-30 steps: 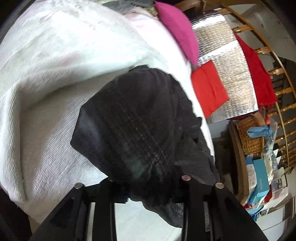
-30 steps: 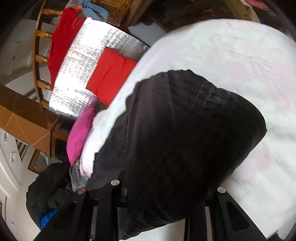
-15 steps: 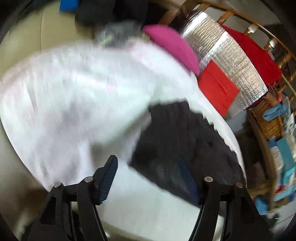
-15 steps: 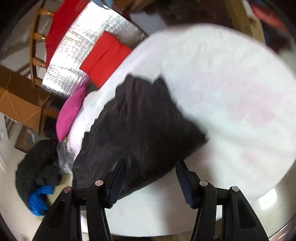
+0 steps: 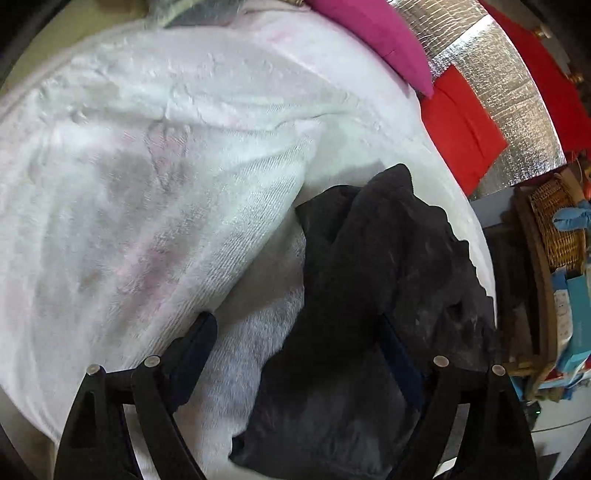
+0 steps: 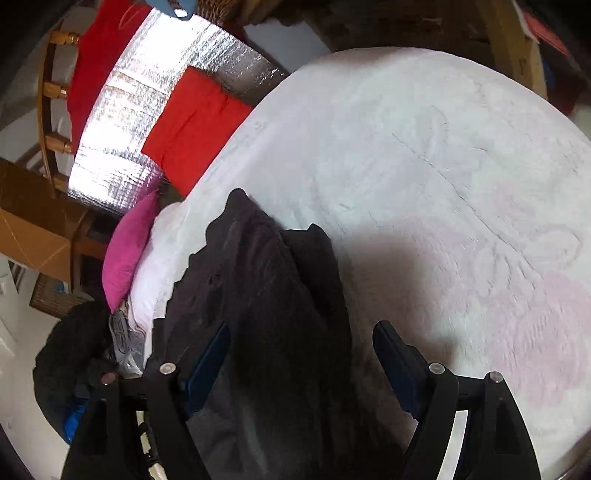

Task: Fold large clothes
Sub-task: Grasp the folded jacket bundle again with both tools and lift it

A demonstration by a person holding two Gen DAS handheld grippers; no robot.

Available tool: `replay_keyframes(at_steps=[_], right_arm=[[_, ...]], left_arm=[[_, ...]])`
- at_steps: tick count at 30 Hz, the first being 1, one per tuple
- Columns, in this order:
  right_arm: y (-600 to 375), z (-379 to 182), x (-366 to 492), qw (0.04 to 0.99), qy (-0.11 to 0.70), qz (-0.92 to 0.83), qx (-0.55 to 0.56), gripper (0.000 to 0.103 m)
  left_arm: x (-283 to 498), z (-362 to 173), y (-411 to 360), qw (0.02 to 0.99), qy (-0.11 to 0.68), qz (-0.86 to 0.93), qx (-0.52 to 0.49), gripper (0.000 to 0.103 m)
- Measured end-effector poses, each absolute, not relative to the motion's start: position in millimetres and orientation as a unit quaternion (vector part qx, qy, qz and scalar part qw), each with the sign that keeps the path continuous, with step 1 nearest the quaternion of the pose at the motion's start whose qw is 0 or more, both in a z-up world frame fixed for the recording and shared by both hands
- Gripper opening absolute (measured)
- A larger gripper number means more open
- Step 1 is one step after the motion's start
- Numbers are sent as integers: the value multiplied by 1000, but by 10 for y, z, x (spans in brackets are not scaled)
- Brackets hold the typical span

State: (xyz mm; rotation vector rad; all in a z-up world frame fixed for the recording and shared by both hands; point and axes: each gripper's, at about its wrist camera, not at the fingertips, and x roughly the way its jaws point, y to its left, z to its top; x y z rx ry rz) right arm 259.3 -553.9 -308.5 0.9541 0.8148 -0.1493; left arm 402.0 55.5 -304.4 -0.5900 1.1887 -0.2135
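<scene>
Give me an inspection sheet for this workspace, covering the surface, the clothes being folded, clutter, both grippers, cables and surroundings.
Surface: white blanket with faint pink patches, rumpled into folds in the left view.
Job's things: black garment lying bunched on the blanket near its edge, not folded flat.
Clutter: pink cushion at the blanket's edge; red cloth on a silver foil sheet; dark heap on the floor.
Grippers: left gripper and right gripper both have jaws spread wide over the garment, holding nothing.
Cables: nothing seen.
Surroundings: wicker basket, wooden railing, boxes on a shelf.
</scene>
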Motion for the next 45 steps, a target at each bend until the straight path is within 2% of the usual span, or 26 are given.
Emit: replay_keyframes(at_steps=[4,6,7,8,9,11,15,18,19,20,24,28,34,42,43,44,45], right_arm=[[-5475,-3236,2710,802,408,-72,431,82],[-5421,-3262,2748,809,410,-78,414,75],[-5386,-3246,2769,814,407,-69,408,55],[-5387,-3191,2747,822,399,-72,401,39],[-5367,-3122,2723,832,387,-82,388,39],[-5299,-2982,2684,854,366,-89,359,38],[-5324,-3251,2784,828,415,-97,364,38],[-5393,-3156,2706,830,397,-87,383,41],[-5419,-3118,2663,828,391,-82,393,47],[-5453,-3079,2610,828,381,-74,405,63],[-5630,-2943,2431,838,333,-52,429,79],[-5839,-3104,2379,809,332,-23,485,81],[-6003,-3354,2449,781,354,30,514,81],[-5834,-3558,2798,764,402,84,498,81],[-5801,-3545,2847,770,401,84,488,84],[-5771,-3515,2884,776,396,92,483,91],[-5751,-3504,2905,776,392,103,483,93]], left_arm=[[4061,-2985,466,804,531,-108,-245,88],[4091,-2935,364,826,517,-98,-202,85],[4113,-2934,338,830,514,-99,-194,71],[4121,-2927,295,831,512,-108,-187,54],[4130,-2924,252,832,512,-115,-180,50],[4126,-2948,208,838,513,-101,-157,53],[4177,-3016,236,829,525,-91,-172,65],[4184,-3018,333,813,532,-103,-214,70],[4176,-3007,342,810,534,-111,-218,76],[4166,-2989,351,805,535,-124,-222,79],[4125,-2913,458,791,527,-182,-253,81],[4153,-2864,567,778,517,-223,-278,89],[4339,-3134,358,731,576,-248,-269,89],[4320,-3113,29,722,576,-297,-242,92],[4316,-3104,15,720,575,-304,-243,93],[4314,-3104,1,715,575,-311,-249,93],[4314,-3106,-3,712,574,-313,-256,93]])
